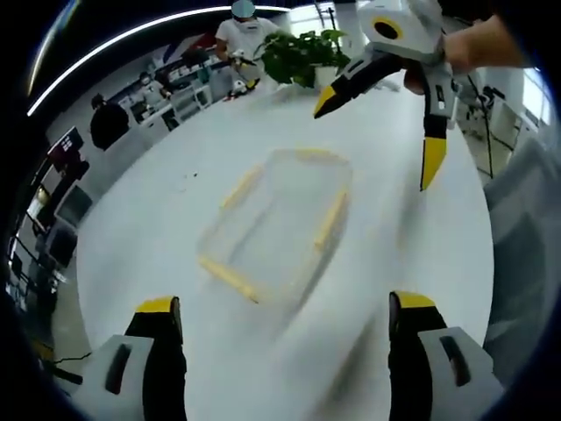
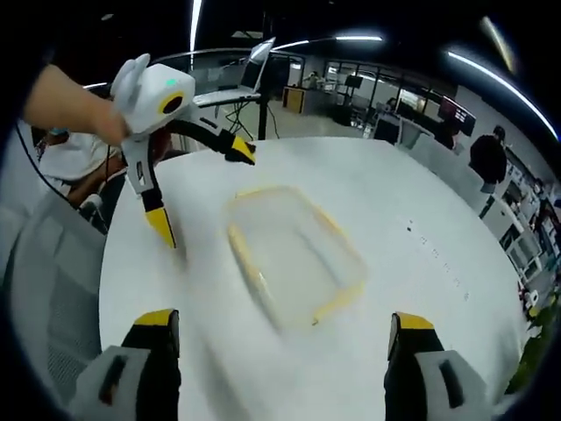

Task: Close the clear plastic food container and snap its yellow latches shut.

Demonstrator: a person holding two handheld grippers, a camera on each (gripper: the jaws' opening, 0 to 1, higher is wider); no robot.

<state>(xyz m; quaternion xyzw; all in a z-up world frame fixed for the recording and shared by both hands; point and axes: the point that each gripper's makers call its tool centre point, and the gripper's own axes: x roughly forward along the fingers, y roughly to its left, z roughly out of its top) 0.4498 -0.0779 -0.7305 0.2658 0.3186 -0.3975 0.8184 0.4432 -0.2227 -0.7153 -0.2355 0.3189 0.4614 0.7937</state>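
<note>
Two claws, left claw (image 1: 287, 317) and right claw (image 2: 286, 331), hang spread wide above the container (image 1: 279, 221).

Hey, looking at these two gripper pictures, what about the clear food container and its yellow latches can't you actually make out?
- Clear plastic food container: smeared by motion blur in both views, so whether its lid is seated cannot be told.
- Yellow latches: blurred streaks; snapped or loose is unclear.
- Left tongs and right tongs: bases cut off by each view's bottom edge.
- Dark specks on the round white table: too small to identify.
</note>
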